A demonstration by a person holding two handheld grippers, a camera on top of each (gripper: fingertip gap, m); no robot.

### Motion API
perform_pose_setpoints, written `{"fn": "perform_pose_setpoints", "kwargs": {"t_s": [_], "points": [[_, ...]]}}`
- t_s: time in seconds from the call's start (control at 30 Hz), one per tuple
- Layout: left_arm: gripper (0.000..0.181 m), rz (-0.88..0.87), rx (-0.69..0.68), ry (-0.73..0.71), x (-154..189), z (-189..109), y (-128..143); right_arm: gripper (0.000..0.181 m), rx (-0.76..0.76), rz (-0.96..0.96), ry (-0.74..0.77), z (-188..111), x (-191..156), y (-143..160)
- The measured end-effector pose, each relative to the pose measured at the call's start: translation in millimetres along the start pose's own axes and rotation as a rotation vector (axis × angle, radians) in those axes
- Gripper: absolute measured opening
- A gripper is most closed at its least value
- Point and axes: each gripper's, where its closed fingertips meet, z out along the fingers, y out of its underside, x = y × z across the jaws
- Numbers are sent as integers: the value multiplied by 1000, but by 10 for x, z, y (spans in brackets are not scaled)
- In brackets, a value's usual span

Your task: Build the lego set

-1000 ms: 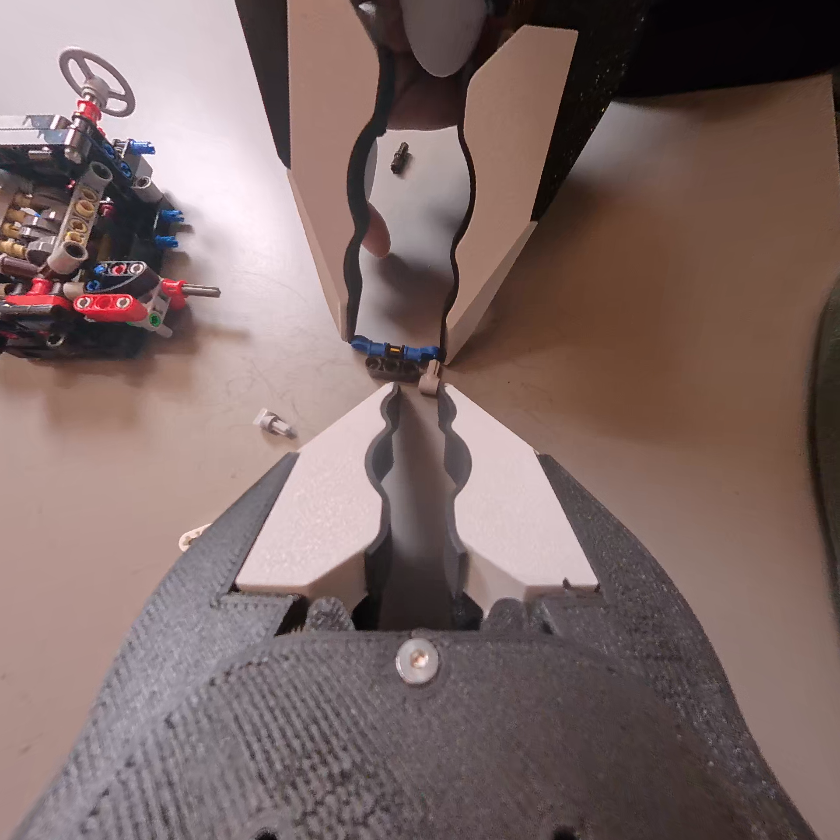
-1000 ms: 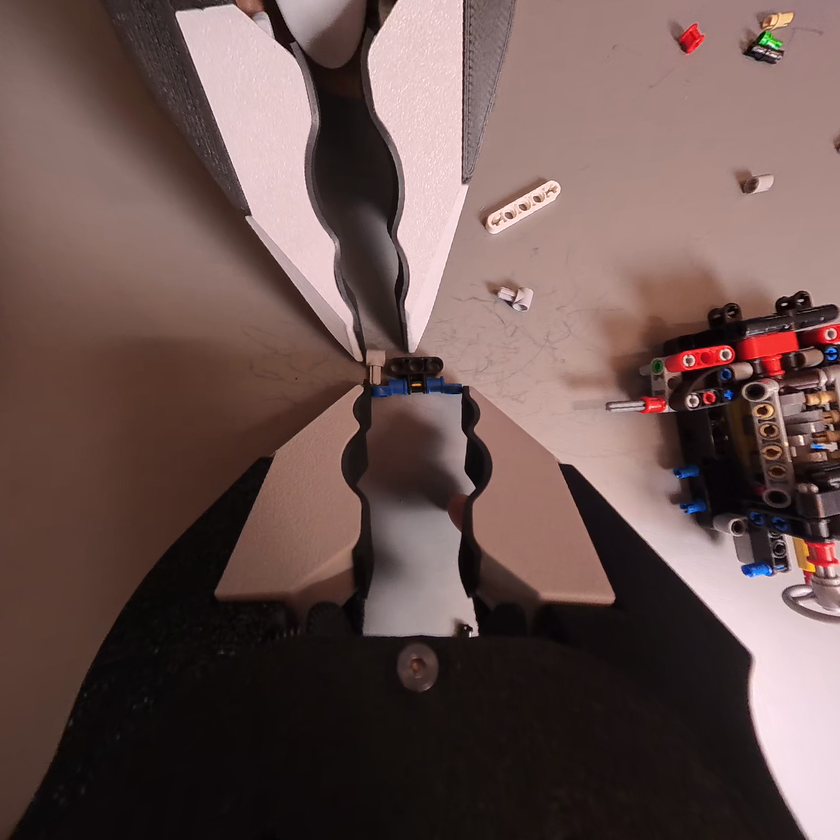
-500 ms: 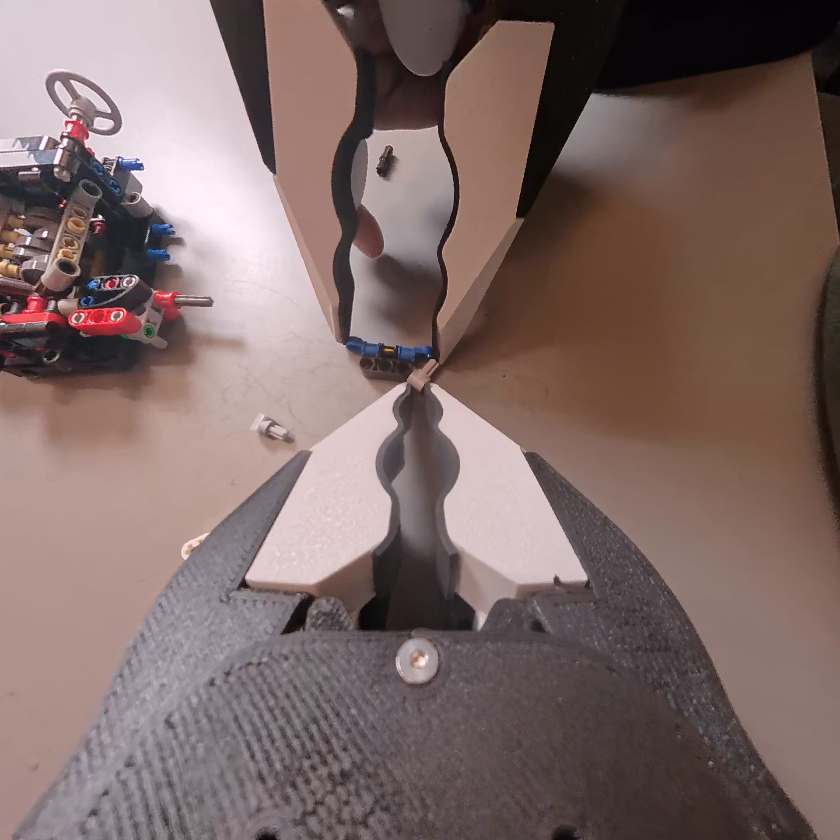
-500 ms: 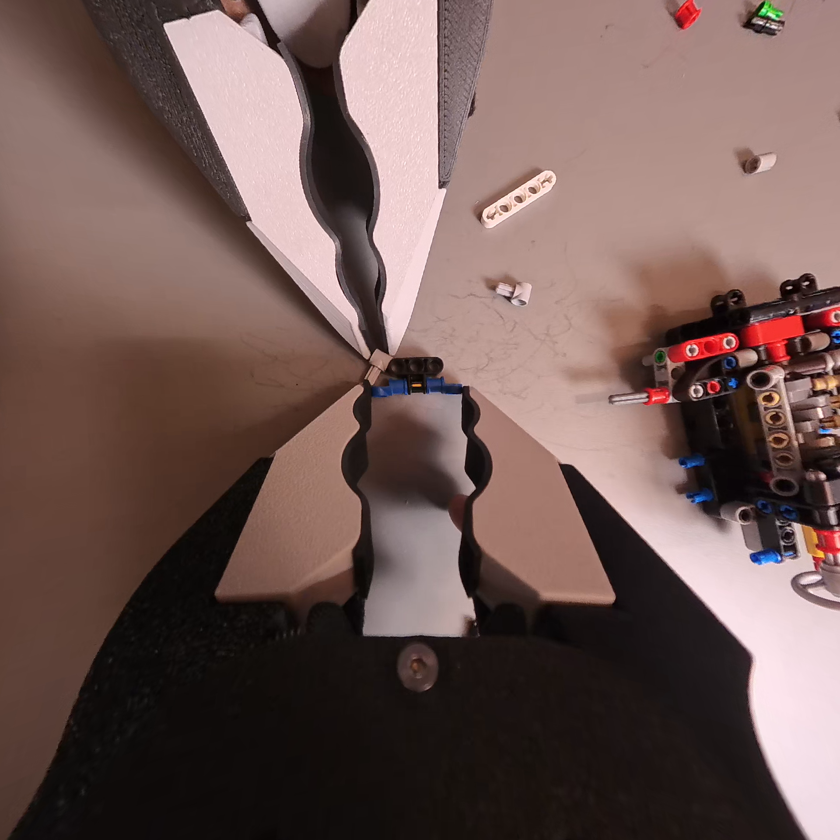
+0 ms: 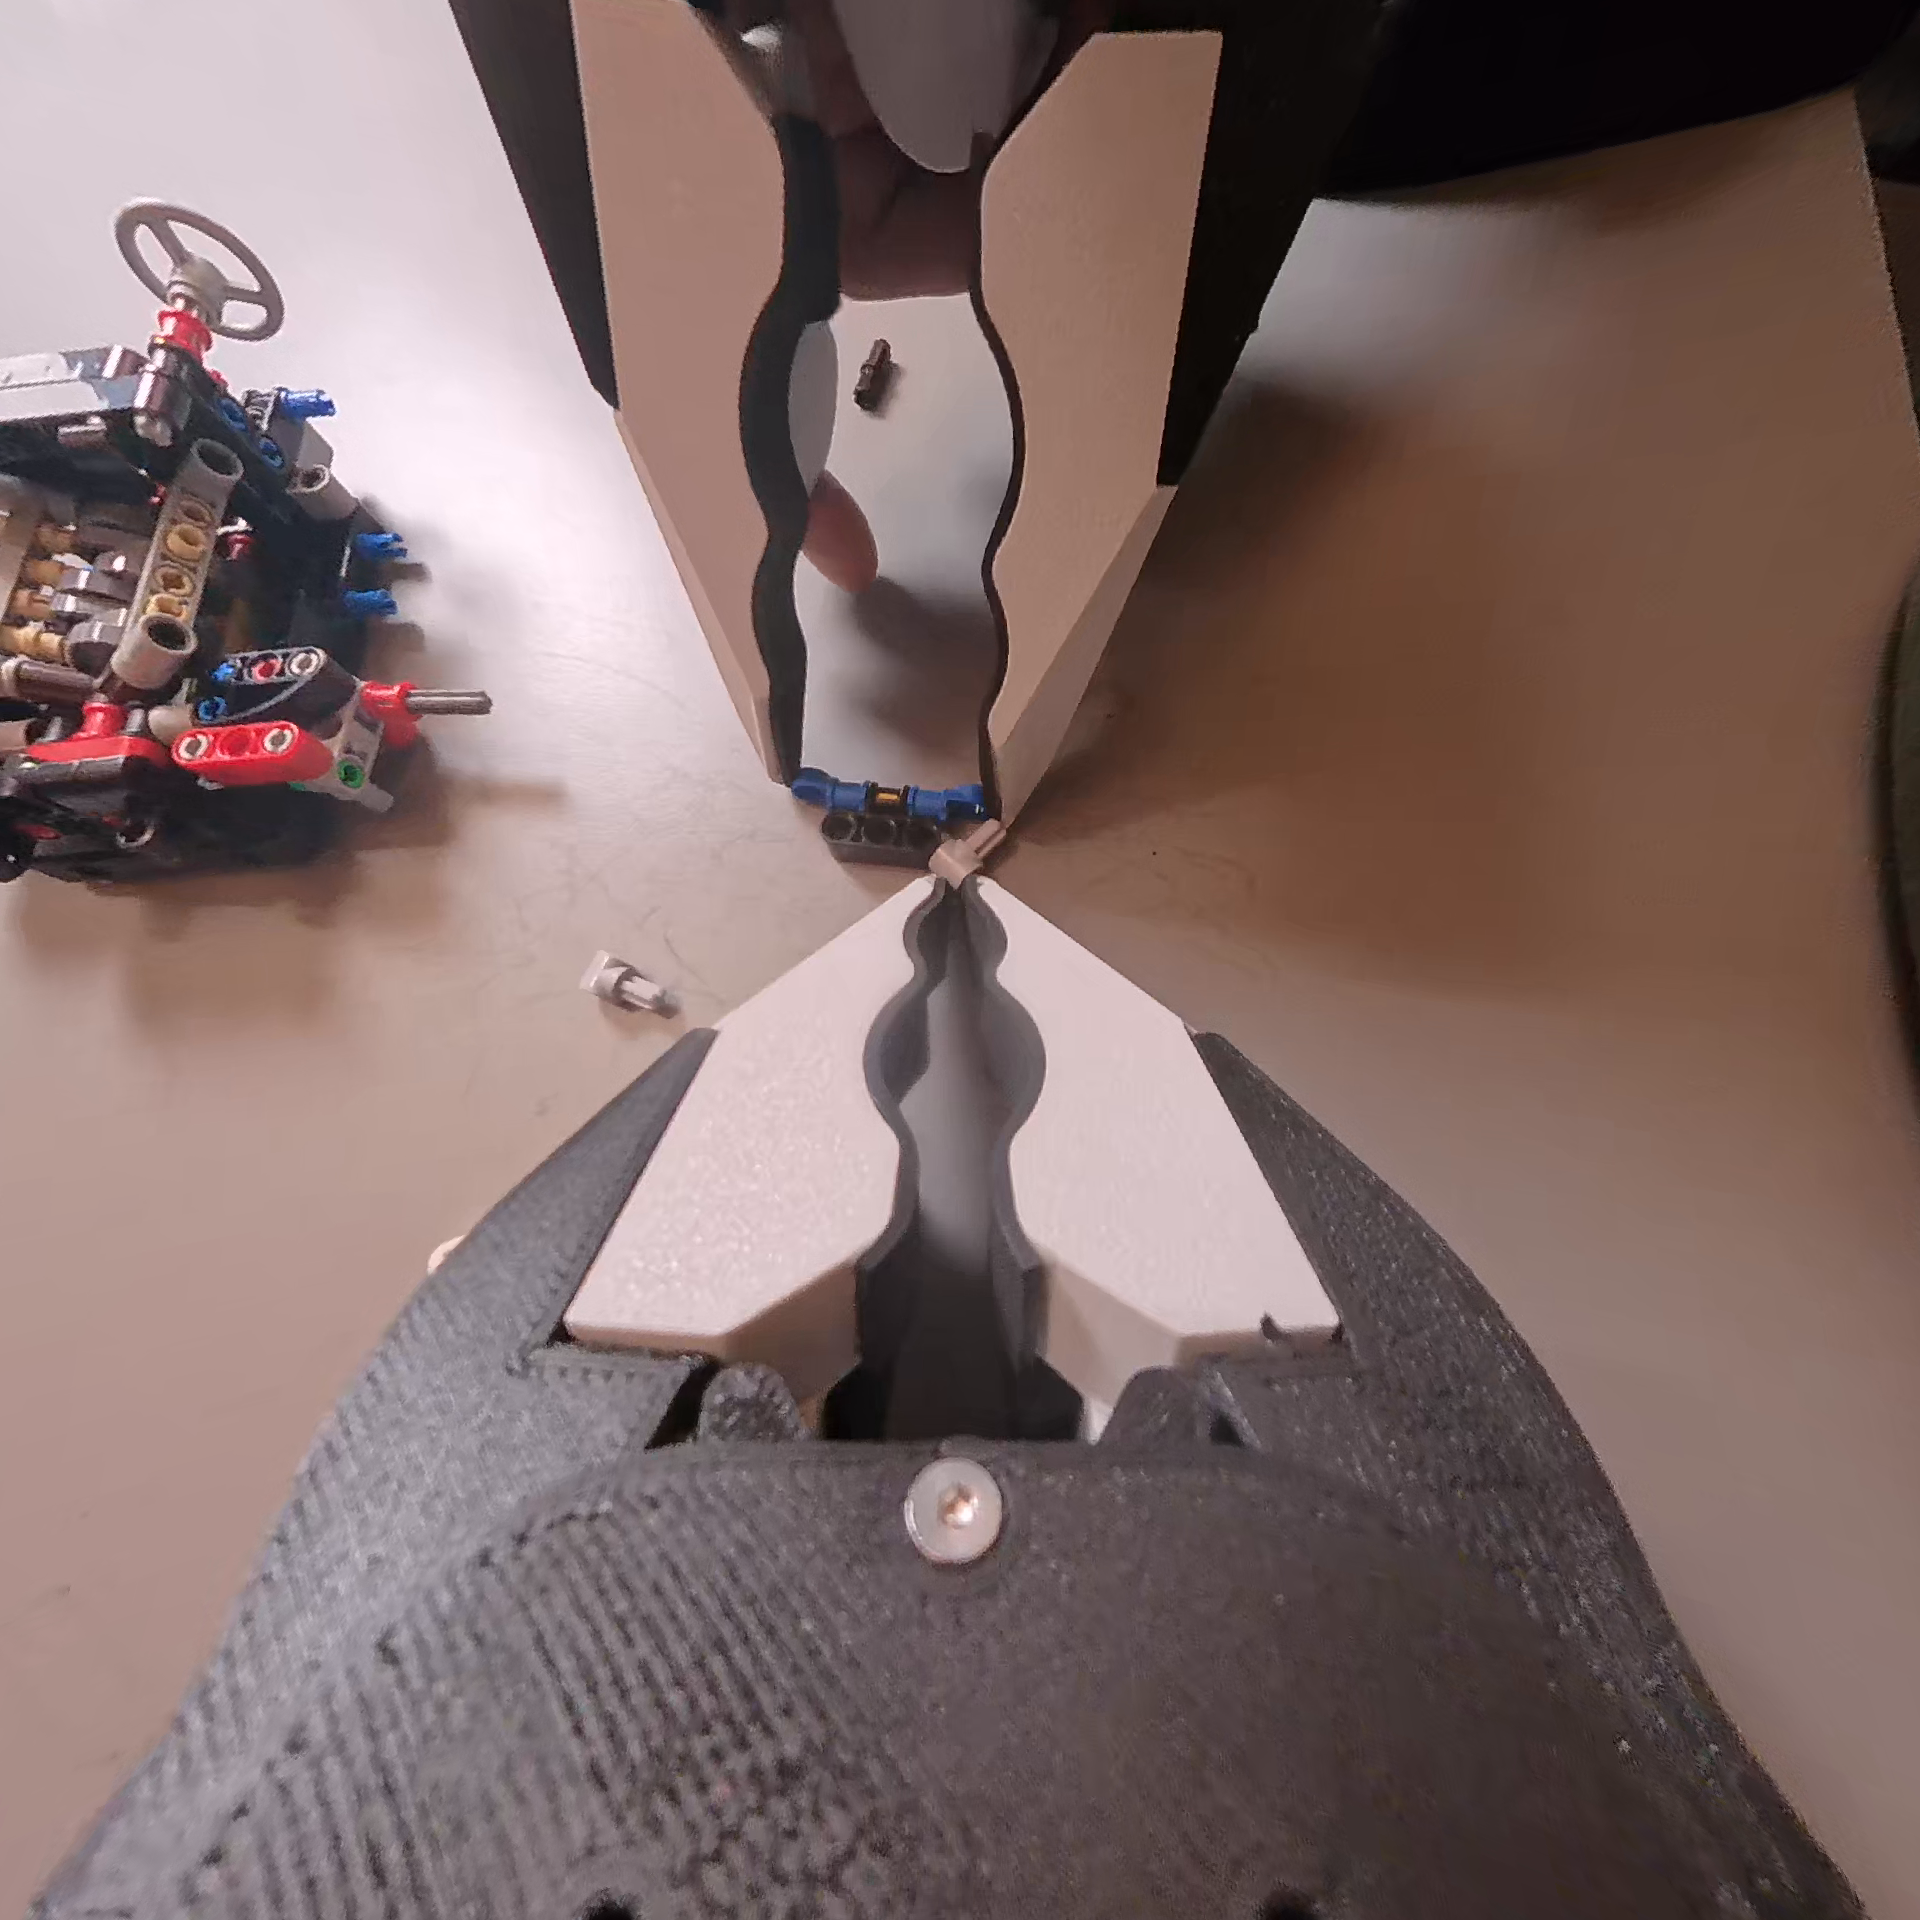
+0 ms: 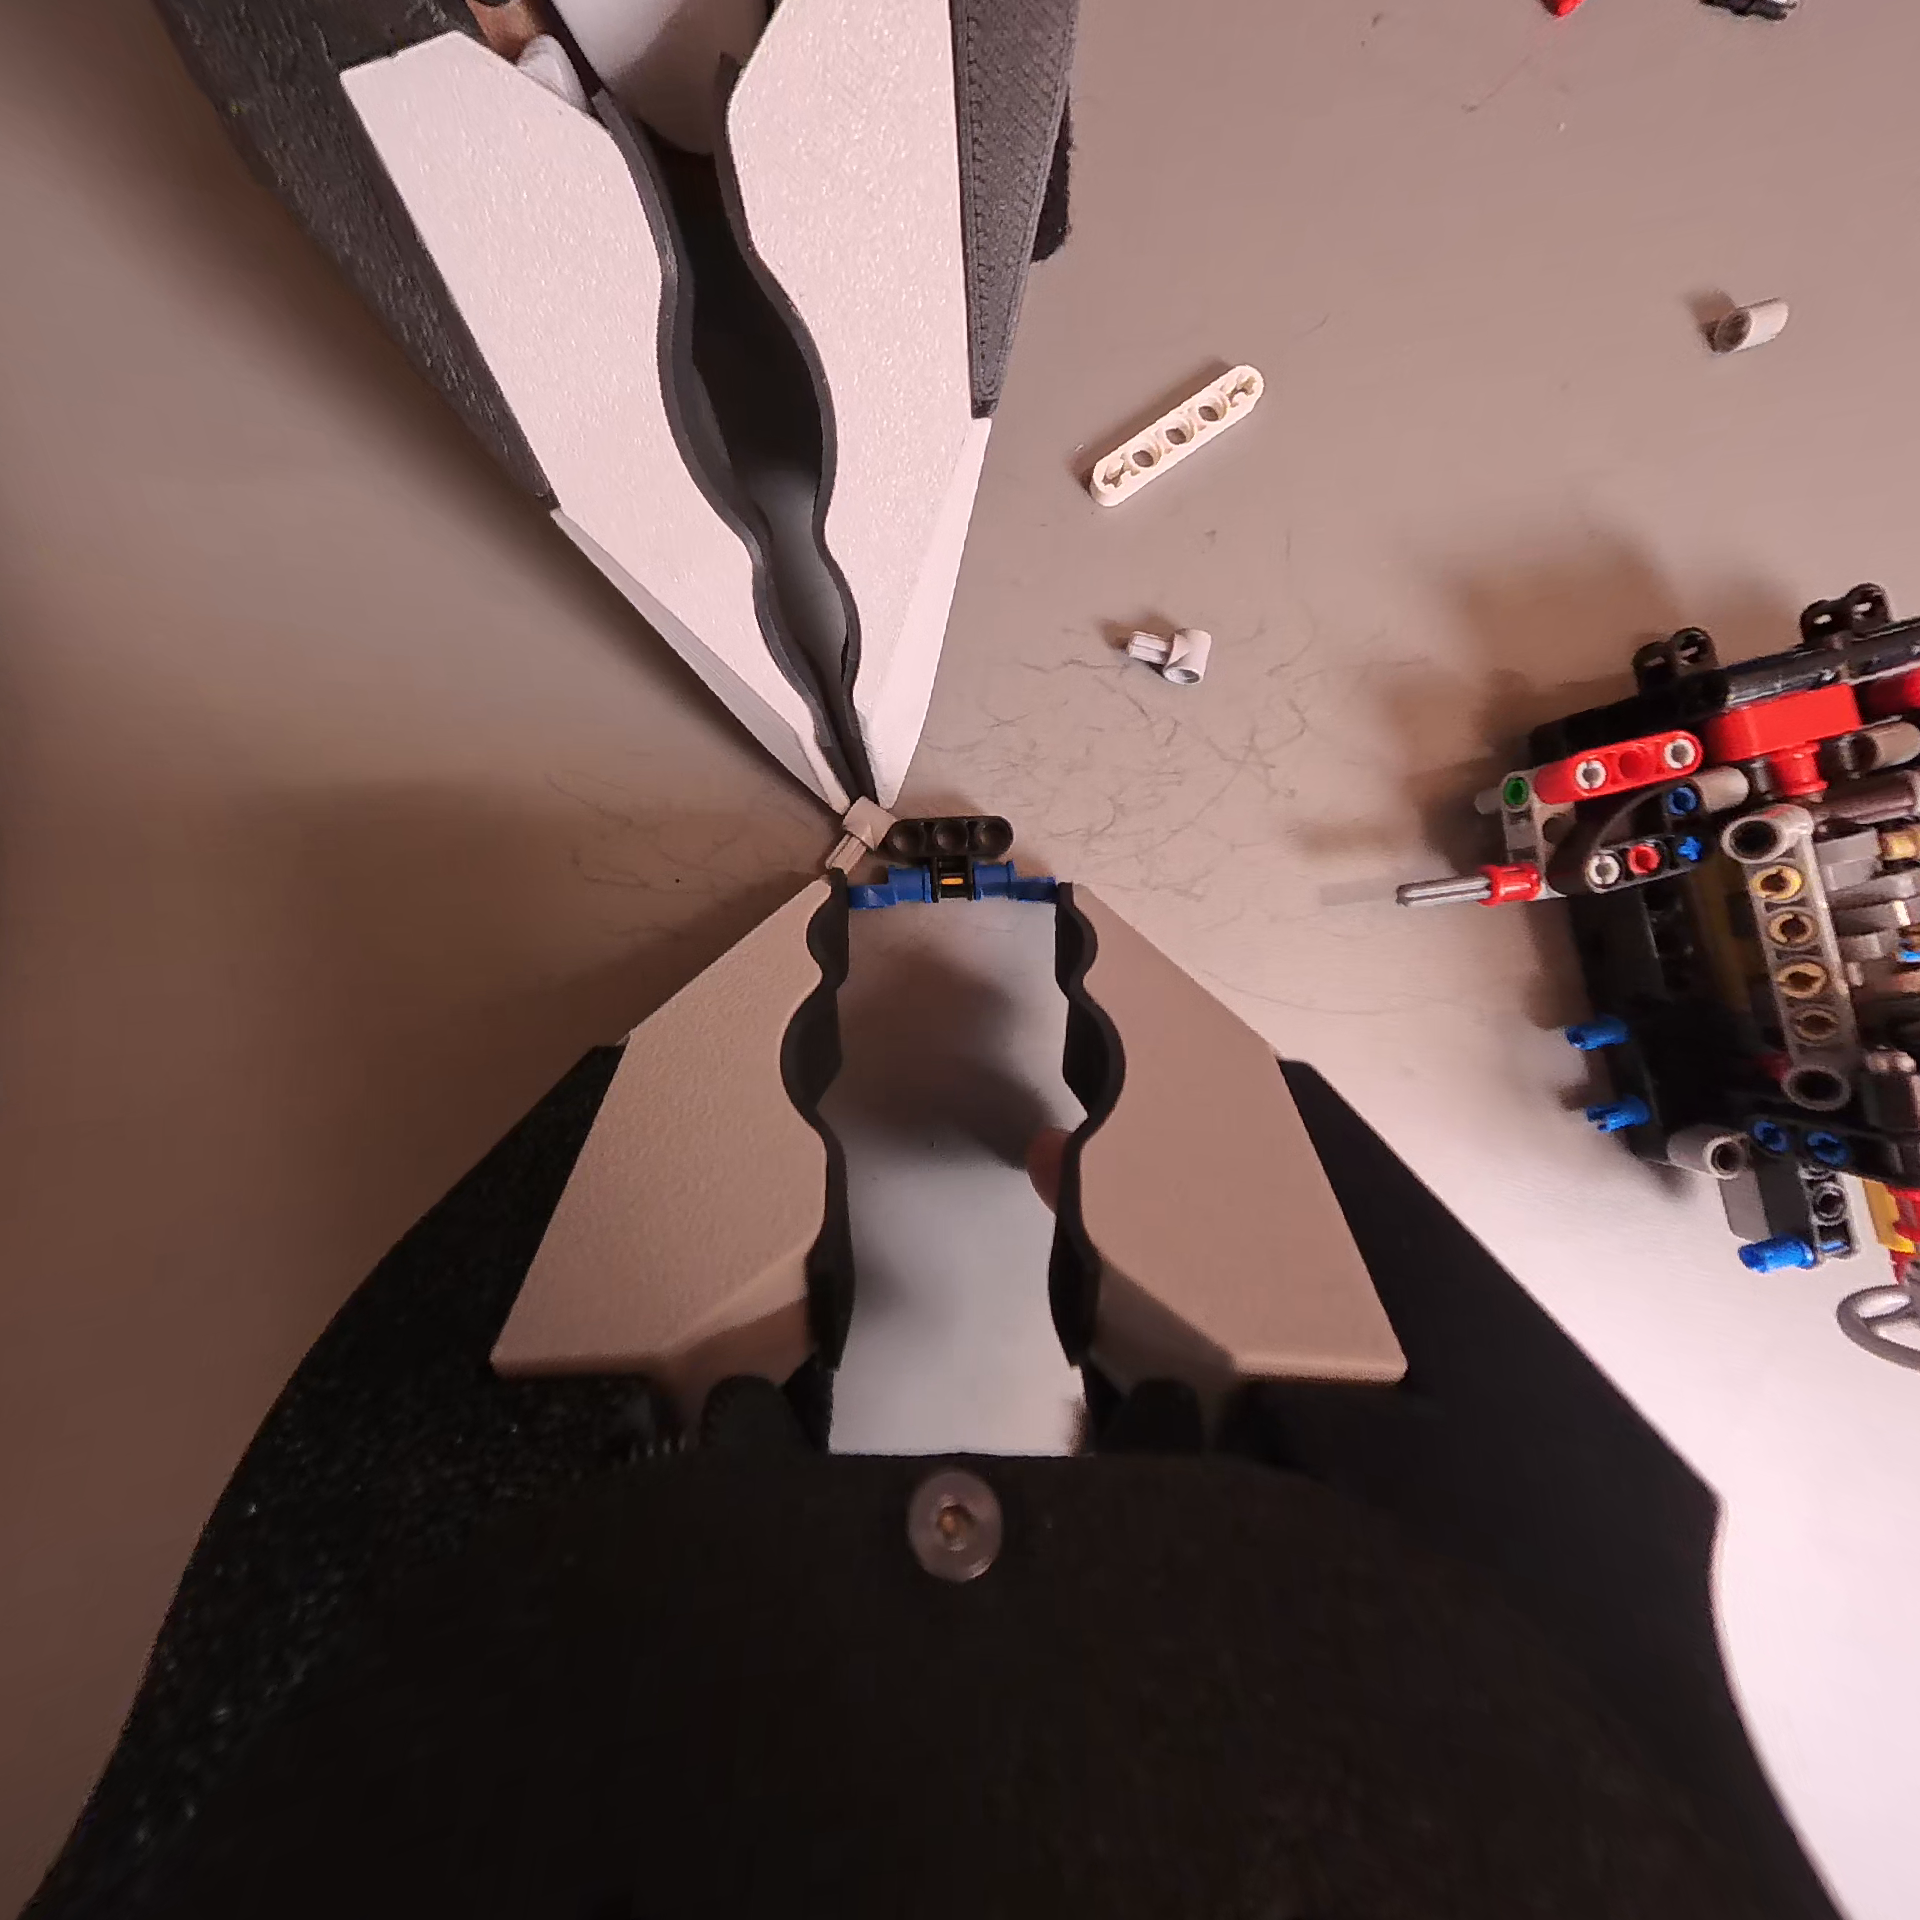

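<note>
My right gripper (image 6: 948,902) is shut on a short blue pin piece (image 6: 951,885) by its two ends; a black three-hole beam (image 6: 945,836) sits on it. It holds them just above the table. My left gripper (image 5: 951,891) faces it tip to tip and is shut on a small tan pin (image 5: 966,854). The pin is tilted and touches the end of the black beam (image 5: 878,836). In the right wrist view the left gripper (image 6: 858,795) comes down from the top with the tan pin (image 6: 856,831) at its tips. The right gripper (image 5: 883,774) also shows in the left wrist view.
A partly built model with a grey steering wheel (image 5: 156,623) stands to the left, and shows at right in the right wrist view (image 6: 1766,935). Loose parts lie on the table: a grey connector (image 5: 629,987), a black pin (image 5: 876,371), a white thin beam (image 6: 1174,434), a grey tube (image 6: 1745,324). The tips of both grippers are at nearly the same place. The grey connector (image 5: 629,987) lies around 5 centimeters away from my right fingertips. It turns up in the right wrist view (image 6: 1158,639) as well.
My left gripper has closed from slightly open to shut on the tan pin. The pin has tilted towards the black beam. The right gripper has kept its hold.
</note>
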Motion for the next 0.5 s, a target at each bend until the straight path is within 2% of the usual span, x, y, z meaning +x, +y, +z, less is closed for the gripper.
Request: {"fn": "perform_pose_setpoints", "kwargs": {"t_s": [0.23,0.5], "points": [[8,-76,-5,-14,-33,-15,11,38,-17,41,11,-20,23,37],[1,-133,-4,13,18,0,-9,38,-32,126,55,-32,-17,54]]}}
